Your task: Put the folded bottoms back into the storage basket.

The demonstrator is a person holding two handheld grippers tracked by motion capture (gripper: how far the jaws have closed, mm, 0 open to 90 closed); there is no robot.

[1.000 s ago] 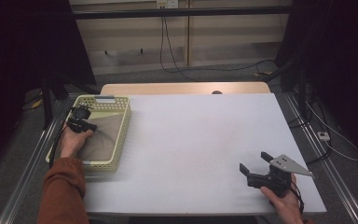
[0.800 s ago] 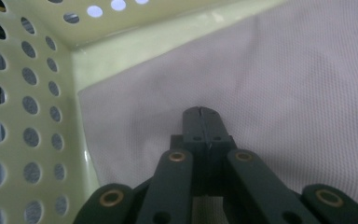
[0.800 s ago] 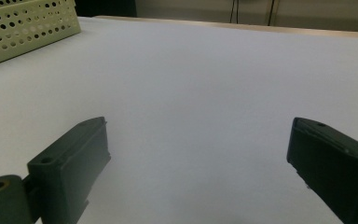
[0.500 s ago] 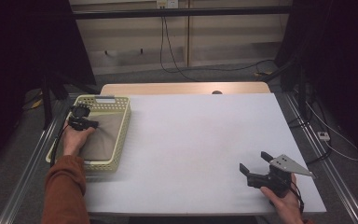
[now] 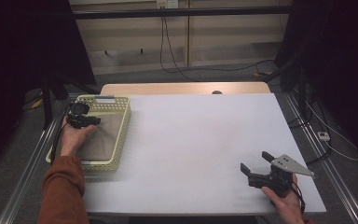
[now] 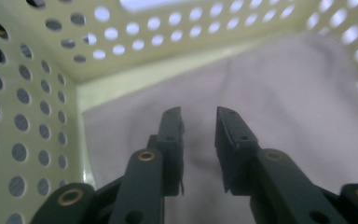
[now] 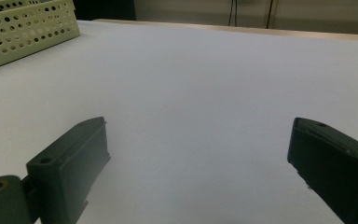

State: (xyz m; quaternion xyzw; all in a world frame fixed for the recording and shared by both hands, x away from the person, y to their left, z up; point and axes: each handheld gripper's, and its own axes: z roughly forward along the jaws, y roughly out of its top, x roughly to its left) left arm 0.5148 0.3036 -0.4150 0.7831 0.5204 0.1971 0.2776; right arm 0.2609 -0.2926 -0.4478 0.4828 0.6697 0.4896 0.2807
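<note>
A pale yellow perforated basket (image 5: 124,122) stands at the table's left edge with a grey-beige cloth (image 5: 105,135) lying in its bottom. My left gripper (image 5: 94,121) is down inside the basket near its far left corner. In the left gripper view its jaws (image 6: 198,116) stand a narrow gap apart just above the cloth (image 6: 284,102), with nothing clamped between them. My right gripper (image 5: 253,161) rests low over the white table (image 5: 191,140) near the front right corner. It is open wide (image 7: 198,126) and holds nothing.
The basket's holed walls (image 6: 28,93) close in on the left gripper at the left and far side. In the right gripper view the basket (image 7: 23,28) is far off at the upper left. Cables run on the floor beyond the table and at its right.
The left gripper has barely shifted inside the basket. The right gripper has stayed where it was.
</note>
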